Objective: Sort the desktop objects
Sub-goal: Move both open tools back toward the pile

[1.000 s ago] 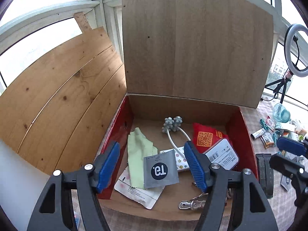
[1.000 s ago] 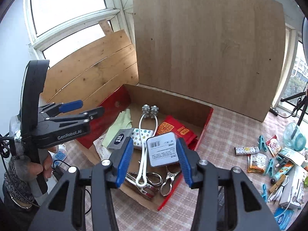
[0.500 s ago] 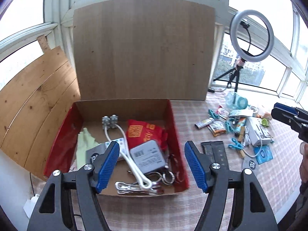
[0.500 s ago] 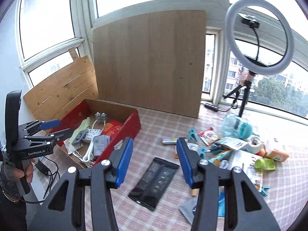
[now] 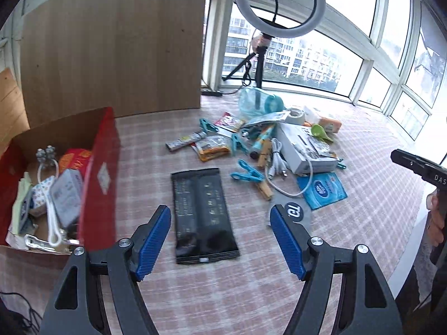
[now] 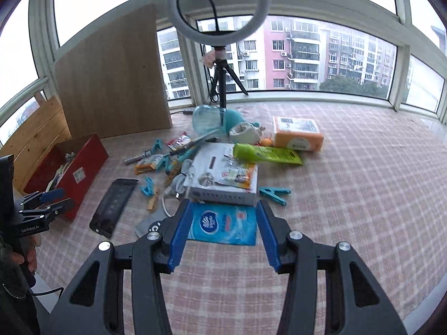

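My left gripper (image 5: 220, 237) is open above the checked tablecloth, with a black pouch (image 5: 202, 212) lying flat between its blue pads. The red box (image 5: 97, 173) stands to its left, holding a grey packet, a white cable and other items. My right gripper (image 6: 222, 237) is open and empty, hovering just short of a blue tissue pack (image 6: 223, 224). Behind that pack lies a white box (image 6: 220, 178) amid a heap of clips, sachets and a green pouch (image 6: 265, 155). The left gripper (image 6: 42, 203) also shows at the left edge of the right wrist view.
A ring light on a tripod (image 6: 218, 22) stands at the back by the window. A tall wooden board (image 5: 111, 44) leans behind the red box. An orange tissue pack (image 6: 297, 134) and a blue bottle (image 6: 212, 118) lie beyond the heap. The table edge runs at right (image 5: 413, 223).
Both grippers have swung right, away from the red box, and now face the loose heap. The left one has come over the black pouch, the right one up to the blue tissue pack.
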`<control>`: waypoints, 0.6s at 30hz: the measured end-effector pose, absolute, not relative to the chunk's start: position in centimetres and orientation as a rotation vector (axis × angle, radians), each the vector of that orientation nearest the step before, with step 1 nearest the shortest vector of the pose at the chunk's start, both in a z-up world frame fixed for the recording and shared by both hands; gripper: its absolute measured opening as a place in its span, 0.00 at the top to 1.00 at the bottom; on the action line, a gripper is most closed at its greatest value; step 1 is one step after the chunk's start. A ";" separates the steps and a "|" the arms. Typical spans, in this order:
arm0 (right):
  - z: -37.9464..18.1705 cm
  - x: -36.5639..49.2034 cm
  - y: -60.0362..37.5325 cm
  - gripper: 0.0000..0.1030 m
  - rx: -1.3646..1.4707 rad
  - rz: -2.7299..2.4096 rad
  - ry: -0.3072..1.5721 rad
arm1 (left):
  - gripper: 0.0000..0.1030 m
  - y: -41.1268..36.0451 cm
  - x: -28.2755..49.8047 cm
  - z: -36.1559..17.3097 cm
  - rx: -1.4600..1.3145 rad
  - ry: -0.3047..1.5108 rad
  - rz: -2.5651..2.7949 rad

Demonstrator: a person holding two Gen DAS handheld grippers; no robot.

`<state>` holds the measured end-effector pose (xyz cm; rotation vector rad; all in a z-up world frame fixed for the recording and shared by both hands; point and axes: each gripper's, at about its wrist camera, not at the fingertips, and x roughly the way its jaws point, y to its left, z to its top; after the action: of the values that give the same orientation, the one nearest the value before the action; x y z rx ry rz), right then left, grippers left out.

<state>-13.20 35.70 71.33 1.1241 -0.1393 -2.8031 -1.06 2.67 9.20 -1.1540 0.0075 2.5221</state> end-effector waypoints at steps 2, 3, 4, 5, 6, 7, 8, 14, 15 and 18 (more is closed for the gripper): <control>70.0 -13.1 37.5 0.55 1.163 -2.812 -0.181 | 0.31 5.0 -1.2 8.4 -1.163 0.050 2.489; 69.5 -13.1 38.0 0.55 1.170 -2.823 -0.187 | 0.31 6.1 -1.2 8.1 -1.160 0.076 2.474; 69.0 -13.2 38.5 0.55 1.177 -2.834 -0.192 | 0.31 7.2 -1.2 8.0 -1.155 0.097 2.460; 68.5 -13.3 39.0 0.55 1.184 -2.844 -0.198 | 0.31 8.3 -1.2 7.7 -1.156 0.115 2.440; 68.1 -13.4 39.3 0.55 1.186 -2.847 -0.213 | 0.31 9.5 -1.3 7.5 -1.157 0.132 2.420; 67.6 -13.4 39.6 0.55 1.192 -2.840 -0.228 | 0.31 10.6 -1.4 7.3 -1.156 0.153 2.407; 67.2 -13.6 39.9 0.55 1.199 -2.831 -0.240 | 0.31 11.6 -1.6 7.1 -1.156 0.176 2.399; 64.7 -15.0 41.4 0.55 1.247 -2.782 -0.198 | 0.31 16.3 -3.1 6.2 -1.157 0.204 2.355; 64.3 -15.3 41.9 0.55 1.256 -2.777 -0.197 | 0.31 16.8 -3.4 5.9 -1.160 0.203 2.352; 63.4 -16.1 43.0 0.55 1.284 -2.759 -0.170 | 0.31 18.4 -4.5 4.9 -1.178 0.227 2.348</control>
<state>-16.13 42.97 63.40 1.2836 -0.1697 -2.7591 -4.48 18.36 4.94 -1.1784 0.2271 2.3478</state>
